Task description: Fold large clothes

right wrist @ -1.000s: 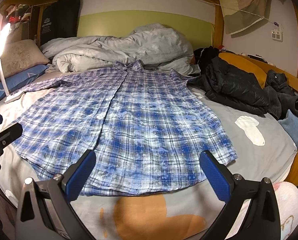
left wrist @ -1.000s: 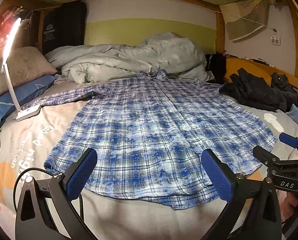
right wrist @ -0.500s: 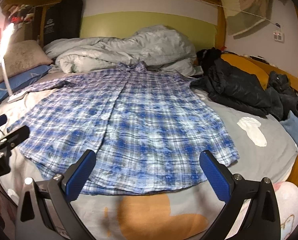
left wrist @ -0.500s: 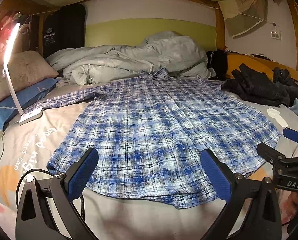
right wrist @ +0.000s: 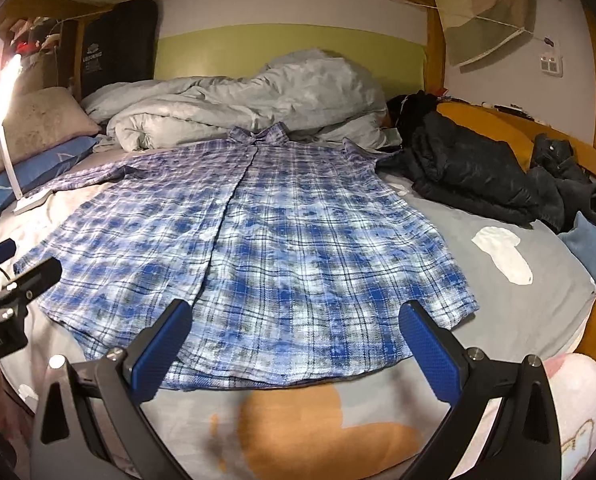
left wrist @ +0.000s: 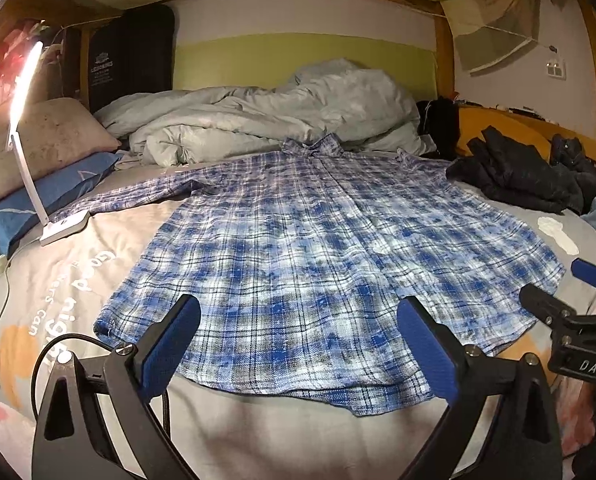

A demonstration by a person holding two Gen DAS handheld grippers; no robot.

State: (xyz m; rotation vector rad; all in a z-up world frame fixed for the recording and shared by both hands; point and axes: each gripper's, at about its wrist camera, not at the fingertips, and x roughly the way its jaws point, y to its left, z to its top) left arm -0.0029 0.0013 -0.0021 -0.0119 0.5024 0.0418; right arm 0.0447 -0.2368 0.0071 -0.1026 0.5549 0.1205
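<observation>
- Clearly staged for a first fold: plaid shirt [left wrist: 321,264] spread flat, front up, on the grey bedsheet [left wrist: 258,432], collar toward the rumpled duvet [left wrist: 266,116], hem nearest both grippers.
- At far left, lit desk lamp [left wrist: 26,128] standing on the sheet beside the blue pillow [left wrist: 54,196], probably left there for light; left sleeve stretched out toward its base, likely so it can be folded in separately.
- Left gripper [left wrist: 298,344] held low over the hem's left half, blue pads spread wide apart, nothing between them; judged ready to come down on the hem corner.
- Right gripper [right wrist: 294,340] likewise wide apart and empty, poised over the hem's right half; 2 tools side by side, seemingly for a matched 2-corner lift.
- Further right, black jacket [right wrist: 469,176] heaped at the bed's edge, touching or just beside the shirt's right shoulder; cannot tell which.
- Left wrist view alone shows the outstretched sleeve end to end and the printed lettering on the sheet.
- Right wrist view alone shows the button placket clearly, the white sock [right wrist: 501,256] whole, and the right hem corner well apart from it.
</observation>
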